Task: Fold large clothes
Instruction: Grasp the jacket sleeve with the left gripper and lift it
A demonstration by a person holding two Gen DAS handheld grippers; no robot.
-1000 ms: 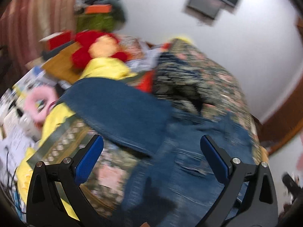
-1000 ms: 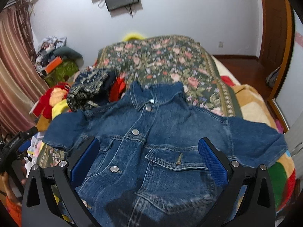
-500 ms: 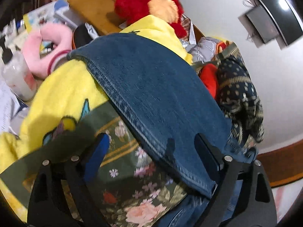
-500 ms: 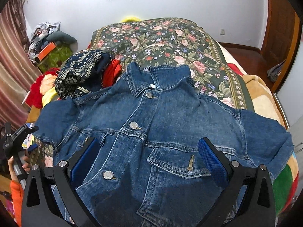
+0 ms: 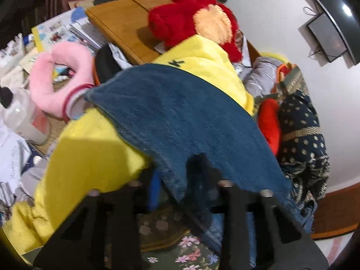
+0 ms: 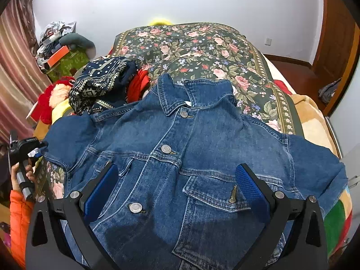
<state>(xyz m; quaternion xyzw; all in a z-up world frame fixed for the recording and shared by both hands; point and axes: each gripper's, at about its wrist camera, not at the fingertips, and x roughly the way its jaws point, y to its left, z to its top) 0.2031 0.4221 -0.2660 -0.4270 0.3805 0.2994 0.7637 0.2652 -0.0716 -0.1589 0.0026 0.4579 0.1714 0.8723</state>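
A blue denim jacket point(image 6: 180, 148) lies front up and spread flat on the floral bedspread point(image 6: 202, 51), collar toward the far wall. My right gripper point(image 6: 177, 189) is open and hovers above the jacket's lower front. In the left wrist view the jacket's left sleeve point(image 5: 180, 121) runs over a yellow blanket. My left gripper point(image 5: 177, 184) has its fingers nearly together around the sleeve's hem edge. One finger lies under the denim and is partly hidden. The left gripper also shows in the right wrist view point(image 6: 37, 149) at the sleeve end.
A navy patterned garment point(image 6: 101, 83) and a red cloth point(image 6: 137, 85) lie beside the jacket's left shoulder. A yellow blanket point(image 5: 90, 157), a pink neck pillow point(image 5: 56, 85), a red plush toy point(image 5: 191, 27) and papers crowd the bedside. A wooden board point(image 5: 126, 22) lies behind.
My left gripper has moved in on the sleeve end and closed around its hem. My right gripper has tipped down closer over the jacket front and stays open.
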